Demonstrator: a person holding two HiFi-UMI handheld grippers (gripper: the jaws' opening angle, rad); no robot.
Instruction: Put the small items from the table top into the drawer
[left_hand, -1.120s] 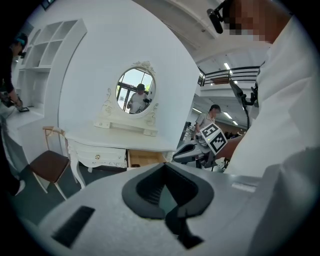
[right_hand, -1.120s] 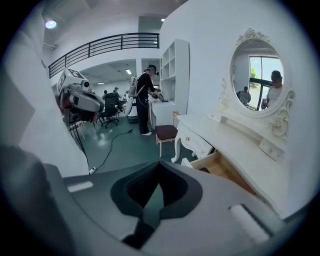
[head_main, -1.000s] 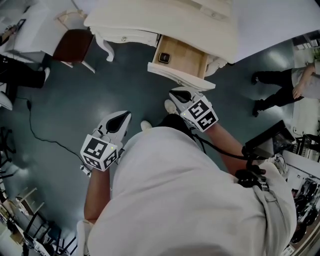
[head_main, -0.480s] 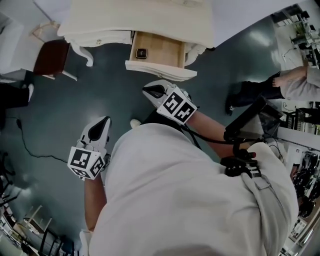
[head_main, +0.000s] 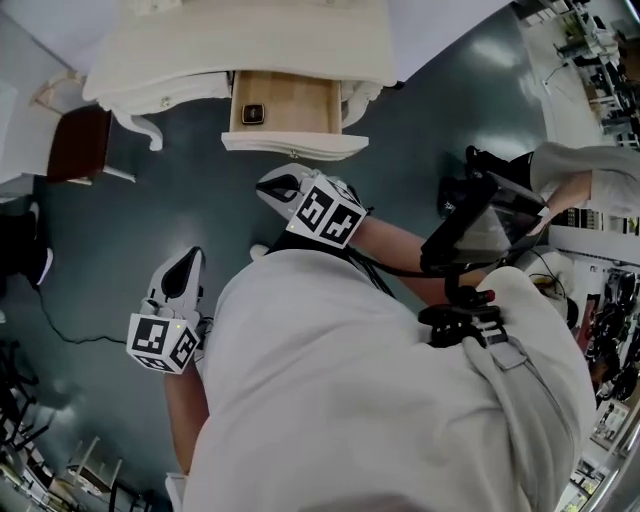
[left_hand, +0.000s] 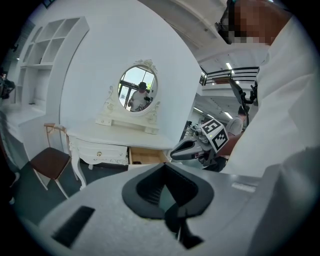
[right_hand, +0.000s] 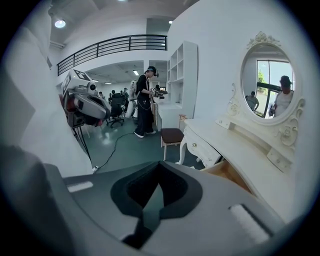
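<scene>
The cream dressing table (head_main: 250, 40) stands at the top of the head view with its wooden drawer (head_main: 290, 100) pulled open. One small dark item (head_main: 252, 113) lies in the drawer's left corner. My right gripper (head_main: 272, 184) hovers just short of the drawer front, shut with nothing in it. My left gripper (head_main: 187, 265) hangs lower left over the floor, also shut and empty. From the left gripper view (left_hand: 164, 169) I see the drawer (left_hand: 145, 156) and the right gripper (left_hand: 181, 150). The right gripper view (right_hand: 157, 167) shows the table (right_hand: 235, 150) and the left gripper (right_hand: 82, 102).
A chair with a dark red seat (head_main: 75, 145) stands left of the table. A black cable (head_main: 60, 320) runs over the grey floor. An oval mirror (left_hand: 138, 95) sits on the table. Another person (head_main: 590, 180) stands at the right, and a person (right_hand: 145, 102) further down the room.
The head view has swung, so the table, drawer and both grippers now sit further left in the picture. Both grippers stay shut and empty in front of the drawer.
</scene>
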